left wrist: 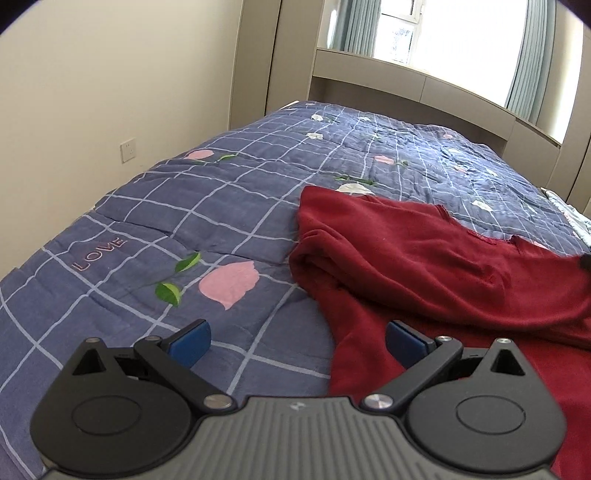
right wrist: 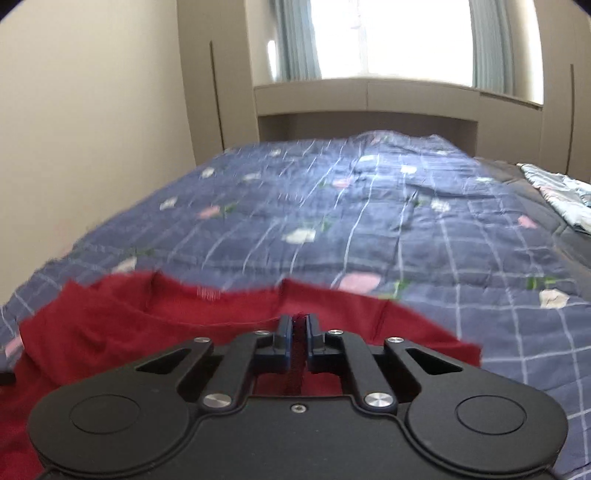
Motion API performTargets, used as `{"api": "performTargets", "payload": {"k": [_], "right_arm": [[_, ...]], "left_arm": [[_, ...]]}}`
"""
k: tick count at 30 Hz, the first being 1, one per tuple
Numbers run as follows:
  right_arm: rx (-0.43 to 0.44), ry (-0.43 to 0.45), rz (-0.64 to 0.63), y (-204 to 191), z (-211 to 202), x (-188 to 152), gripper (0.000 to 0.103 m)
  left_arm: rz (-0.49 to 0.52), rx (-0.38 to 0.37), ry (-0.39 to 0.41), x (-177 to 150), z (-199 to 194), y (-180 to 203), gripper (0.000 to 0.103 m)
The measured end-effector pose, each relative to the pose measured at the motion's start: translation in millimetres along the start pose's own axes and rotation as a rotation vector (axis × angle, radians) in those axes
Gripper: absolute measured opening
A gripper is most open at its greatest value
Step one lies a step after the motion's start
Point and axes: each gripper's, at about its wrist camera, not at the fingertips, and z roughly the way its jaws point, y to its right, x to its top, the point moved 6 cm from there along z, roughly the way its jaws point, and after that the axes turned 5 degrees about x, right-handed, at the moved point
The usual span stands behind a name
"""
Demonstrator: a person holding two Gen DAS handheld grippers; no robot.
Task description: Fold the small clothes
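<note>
1. Left gripper [left wrist: 298,341]: jaws wide apart, nothing between the blue pads [left wrist: 192,341]. One pad sits over the quilt, the other over the near edge of the red garment.
2. Right gripper [right wrist: 295,343]: jaws closed, pinching a fold of red cloth; view blurred.
3. Red garment [left wrist: 424,258]: dark red, rumpled, lying on the quilt at the near end of the bed. A neckline edge shows on its far side.
4. Quilt [left wrist: 221,206]: blue, white grid lines, pink and white flowers, green leaves. Stitched word "LOVE" [left wrist: 98,254] reads left of the garment.
5. Wall socket [left wrist: 128,150] on the cream wall, left of the garment and further back.
6. Beyond the garment: beige headboard shelf [left wrist: 406,77], bright window [left wrist: 461,33], grey-blue curtains.
</note>
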Motion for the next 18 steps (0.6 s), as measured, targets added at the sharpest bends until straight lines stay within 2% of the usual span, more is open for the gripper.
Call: {"api": "performTargets", "payload": {"k": [7, 9, 13, 18], "right_arm": [[-0.073, -0.055, 0.05, 23.2, 13.4, -23.3, 0.006], [-0.069, -0.065, 0.072, 27.3, 15.7, -31.2, 0.006], [-0.068, -0.071, 0.058, 24.6, 18.0, -38.4, 0.014], [-0.076, -0.064, 0.053, 23.8, 21.0, -43.0, 0.018]], "left_arm": [[-0.038, -0.033, 0.02, 8.1, -2.0, -1.2, 0.102], [-0.043, -0.041, 0.036, 13.3, -3.0, -1.6, 0.102], [-0.059, -0.06, 0.05, 24.5, 2.5, -2.9, 0.102], [-0.151, -0.101, 0.066, 41.0, 20.1, -6.7, 0.102]]}}
